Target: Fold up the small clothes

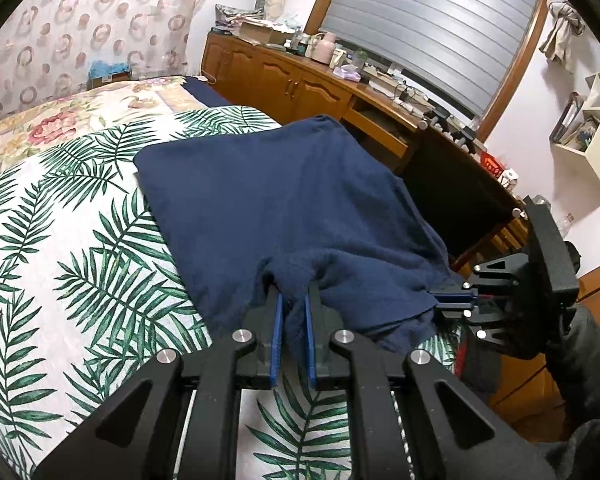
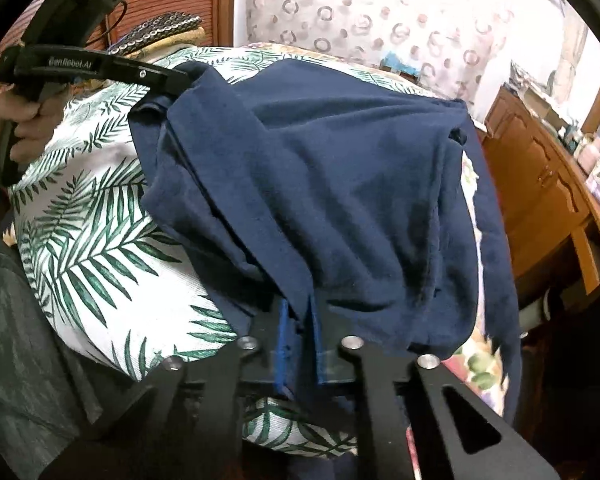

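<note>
Garment (image 1: pixel 284 200): navy, on bed (image 1: pixel 80 240) | left gripper (image 1: pixel 292 304) clamped on near hem | right gripper (image 2: pixel 300 312) clamped on near-right corner | cloth stretches far from both fingers.

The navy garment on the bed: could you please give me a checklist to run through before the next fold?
1. Left claw shut on the near edge of the navy garment: ok, fabric is bunched between its blue pads.
2. Right claw shut on the garment's edge: ok, cloth sits between its fingers.
3. Both claws on the same edge: ok, the left wrist view shows the right claw gripping beside the left one.
4. Garment fully on the leaf-print bedspread: not ok, its right side hangs over the bed edge.
5. Cloth lying flat: not ok, layers and wrinkles show in the right wrist view.
6. Far corners aligned: cannot tell.
</note>
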Motion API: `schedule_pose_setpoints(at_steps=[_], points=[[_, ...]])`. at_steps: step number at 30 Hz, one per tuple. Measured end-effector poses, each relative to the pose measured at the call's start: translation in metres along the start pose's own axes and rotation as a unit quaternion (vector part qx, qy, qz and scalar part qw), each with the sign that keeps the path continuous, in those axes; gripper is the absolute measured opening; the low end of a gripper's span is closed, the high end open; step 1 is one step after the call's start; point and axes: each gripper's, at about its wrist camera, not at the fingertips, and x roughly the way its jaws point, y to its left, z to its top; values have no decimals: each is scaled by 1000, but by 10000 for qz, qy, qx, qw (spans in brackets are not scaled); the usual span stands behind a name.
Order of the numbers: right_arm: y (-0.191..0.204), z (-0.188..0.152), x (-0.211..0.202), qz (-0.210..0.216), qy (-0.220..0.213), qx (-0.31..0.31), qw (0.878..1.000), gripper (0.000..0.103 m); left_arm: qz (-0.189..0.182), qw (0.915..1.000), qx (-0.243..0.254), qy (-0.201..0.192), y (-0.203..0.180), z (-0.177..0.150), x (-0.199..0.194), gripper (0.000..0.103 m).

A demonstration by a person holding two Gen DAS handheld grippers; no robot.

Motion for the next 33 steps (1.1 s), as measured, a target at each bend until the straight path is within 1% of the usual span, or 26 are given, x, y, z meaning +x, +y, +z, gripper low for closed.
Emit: schedule_pose_setpoints(at_steps=[2, 5, 9, 13, 16, 18, 20, 21, 22, 23, 24, 25, 26, 28, 29, 31, 32, 33], points=[[-2, 3, -4, -68, -95, 41, 9999, 6, -32, 10000, -4, -18, -2, 1, -4, 10], [-11, 20, -23, -306, -488, 58, 9983, 6, -77, 9999, 51, -131, -5, 6, -16, 10], [-28, 69, -40, -588, -953, -109, 9937, 6, 55, 9993, 92, -372, 1, 28, -27, 10], [-38, 132, -23, -752, -1175, -493, 9890, 6, 384, 9978, -75, -540, 27, 62, -24, 10], [-43, 167, 6, -763, -1131, -621, 9887, 6, 617, 9966, -146, -534, 45, 79, -15, 11], [-46, 182, 29, -710, -1021, -638, 9902, 6, 723, 9961, -214, -461, 57, 84, -6, 12], [-49, 193, 54, -625, -892, -602, 9922, 6, 722, 9964, -277, -345, 69, 86, 4, 20], [-50, 197, 67, -552, -825, -558, 9935, 6, 701, 9966, -294, -328, 71, 85, 5, 31], [-53, 201, 75, -514, -786, -504, 9943, 6, 699, 9965, -314, -330, 75, 85, 7, 44], [-54, 207, 83, -488, -736, -437, 9951, 6, 767, 9960, -321, -340, 79, 83, 7, 47], [-61, 209, 88, -464, -693, -351, 9959, 6, 845, 9954, -315, -329, 81, 83, 8, 53], [-72, 214, 93, -475, -664, -233, 9964, 6, 932, 9947, -305, -297, 84, 82, 9, 62], [-78, 217, 95, -502, -656, -100, 9965, 6, 935, 9947, -296, -300, 85, 81, 9, 64], [-93, 223, 90, -459, -677, 200, 9964, 13, 896, 9953, -276, -232, 87, 78, 13, 65], [-97, 227, 86, -522, -709, 313, 9956, 15, 896, 9954, -274, -190, 89, 78, 15, 65], [-102, 228, 70, -609, -948, 466, 9925, 16, 928, 9953, -269, -100, 94, 78, 25, 65], [-104, 226, 60, -591, -1039, 540, 9914, 20, 961, 9950, -270, -52, 96, 79, 29, 65], [-104, 222, 52, -587, -1093, 592, 9905, 26, 994, 9947, -273, 8, 99, 80, 36, 65]])
